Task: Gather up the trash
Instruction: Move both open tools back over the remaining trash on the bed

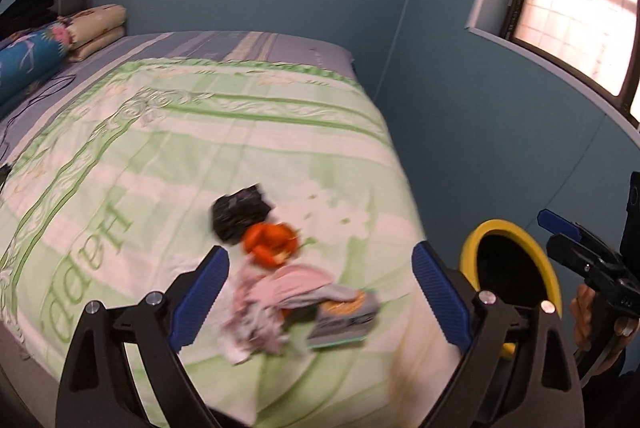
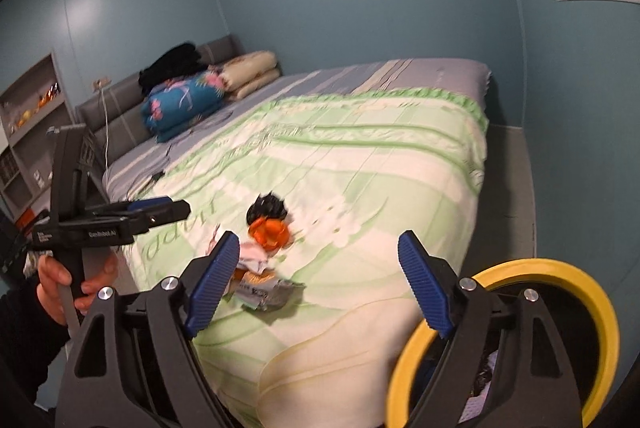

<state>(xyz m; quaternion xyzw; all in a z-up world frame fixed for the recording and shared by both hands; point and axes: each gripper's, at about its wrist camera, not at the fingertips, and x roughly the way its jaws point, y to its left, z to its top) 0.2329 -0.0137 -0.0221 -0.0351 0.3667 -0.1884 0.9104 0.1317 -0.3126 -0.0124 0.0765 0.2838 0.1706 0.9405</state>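
A small heap of trash lies on the green quilt near the bed's foot: a black wrapper [image 1: 239, 213] [image 2: 267, 207], orange peel [image 1: 271, 243] [image 2: 269, 231], pink and white tissue [image 1: 276, 302] [image 2: 253, 255], and a grey-orange snack packet [image 1: 346, 318] [image 2: 267, 293]. My left gripper [image 1: 320, 292] is open and empty, hovering over the heap. My right gripper [image 2: 316, 284] is open and empty, just right of the heap. A yellow-rimmed bin [image 1: 510, 268] [image 2: 504, 344] stands by the bed's corner; trash shows inside it in the right wrist view.
The bed [image 1: 240, 132] [image 2: 360, 156] fills the middle, with folded bedding and pillows [image 2: 188, 100] at its head. Blue walls and a window [image 1: 576, 12] lie to the right. A wall shelf [image 2: 28, 116] is at left. A grey floor strip [image 2: 512, 188] runs beside the bed.
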